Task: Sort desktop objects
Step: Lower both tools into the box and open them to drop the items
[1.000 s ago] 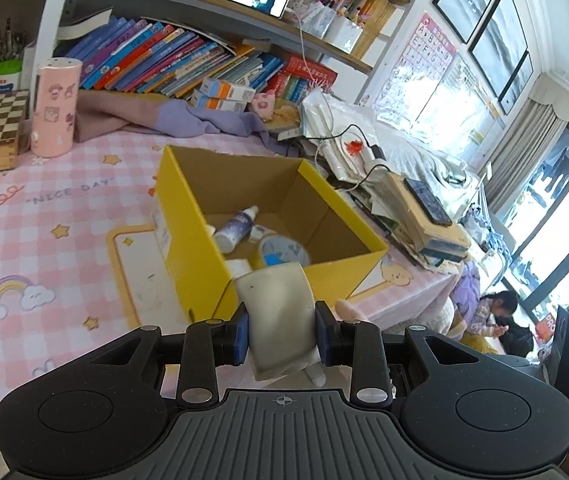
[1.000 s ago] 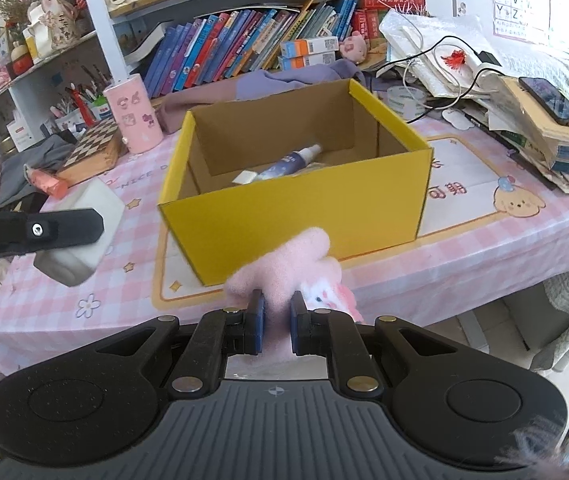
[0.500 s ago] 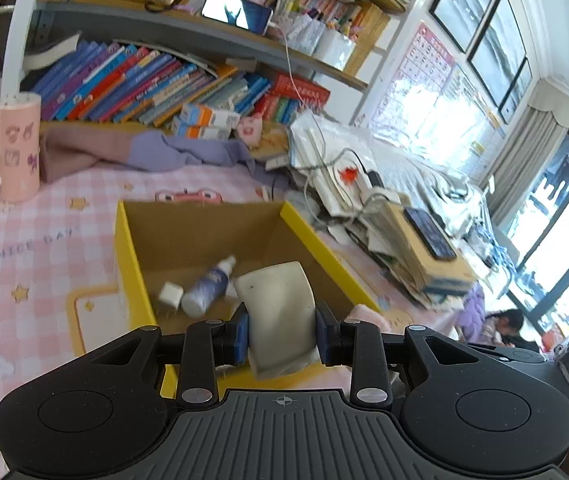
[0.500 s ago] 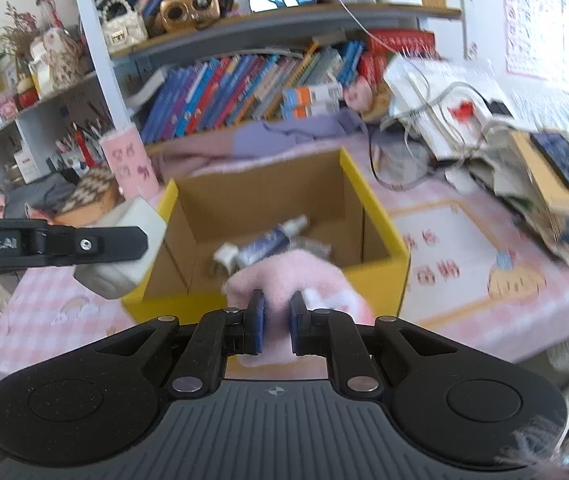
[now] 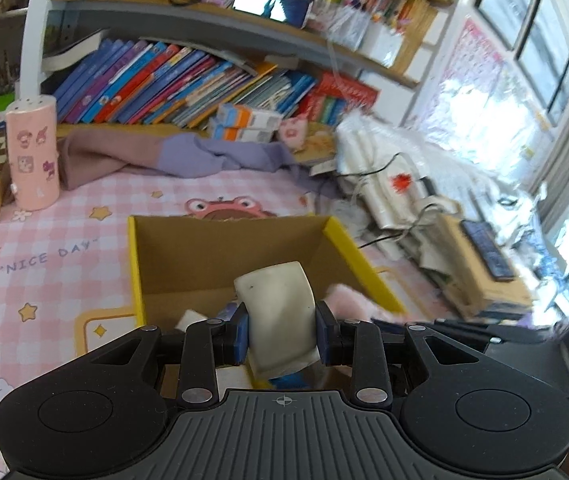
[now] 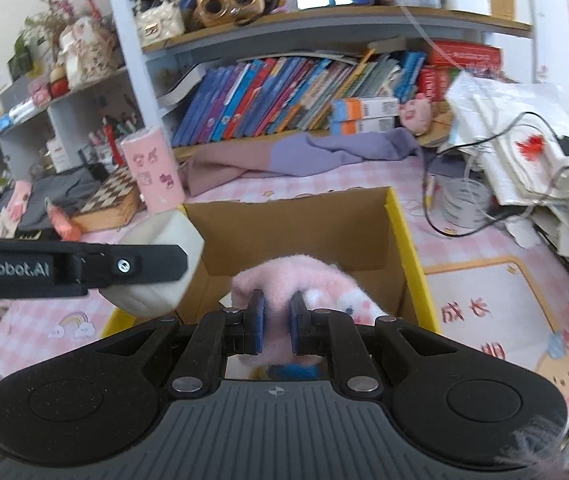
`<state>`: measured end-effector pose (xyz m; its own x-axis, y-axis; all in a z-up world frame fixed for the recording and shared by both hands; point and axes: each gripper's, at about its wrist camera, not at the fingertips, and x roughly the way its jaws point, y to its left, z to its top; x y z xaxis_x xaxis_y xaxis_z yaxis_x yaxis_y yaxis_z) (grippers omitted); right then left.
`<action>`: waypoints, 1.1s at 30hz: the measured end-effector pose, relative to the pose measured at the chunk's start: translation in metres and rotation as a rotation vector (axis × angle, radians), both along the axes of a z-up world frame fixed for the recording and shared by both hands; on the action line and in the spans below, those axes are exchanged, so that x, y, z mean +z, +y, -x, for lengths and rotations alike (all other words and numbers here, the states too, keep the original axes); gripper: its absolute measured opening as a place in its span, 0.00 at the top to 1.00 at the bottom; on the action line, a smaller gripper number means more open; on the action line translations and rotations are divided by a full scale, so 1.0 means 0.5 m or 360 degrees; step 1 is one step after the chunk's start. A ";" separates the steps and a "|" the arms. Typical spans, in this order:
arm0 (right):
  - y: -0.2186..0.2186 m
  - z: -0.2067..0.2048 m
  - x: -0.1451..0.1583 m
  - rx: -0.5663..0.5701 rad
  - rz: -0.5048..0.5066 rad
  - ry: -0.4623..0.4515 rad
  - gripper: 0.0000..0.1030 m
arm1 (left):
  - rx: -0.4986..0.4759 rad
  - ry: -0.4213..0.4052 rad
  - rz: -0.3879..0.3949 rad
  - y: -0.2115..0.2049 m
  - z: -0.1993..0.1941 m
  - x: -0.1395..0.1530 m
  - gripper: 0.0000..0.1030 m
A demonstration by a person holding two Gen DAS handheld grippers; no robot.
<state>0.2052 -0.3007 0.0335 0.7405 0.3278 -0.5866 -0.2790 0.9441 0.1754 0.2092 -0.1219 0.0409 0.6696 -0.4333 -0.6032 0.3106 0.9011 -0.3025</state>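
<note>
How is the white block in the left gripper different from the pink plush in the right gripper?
The white block is smooth, and the pink plush is fuzzy. The block has flat faces with rounded edges; the plush is lumpy and shapeless. Both are clamped between gripper pads over the yellow box.

Open yellow cardboard box (image 5: 348, 246) on pink tablecloth. Off-white rounded block (image 5: 278, 312) clamped over its left side; fluffy pink plush (image 6: 304, 280) pinched above its middle. Small blue-and-white items lie inside, blurred.

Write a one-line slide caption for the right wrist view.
Right gripper holds a pink plush toy over the open yellow box.
</note>
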 end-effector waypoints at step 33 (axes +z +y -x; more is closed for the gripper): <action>-0.013 -0.158 -0.078 0.0346 0.0007 0.0239 0.73 | 0.0309 -0.0064 -0.0173 -0.045 -0.049 -0.024 0.41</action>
<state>0.2840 -0.3071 -0.0055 0.5576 0.4669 -0.6864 -0.4467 0.8657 0.2259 0.2335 -0.1444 0.0290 0.7587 -0.2277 -0.6103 0.1379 0.9718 -0.1912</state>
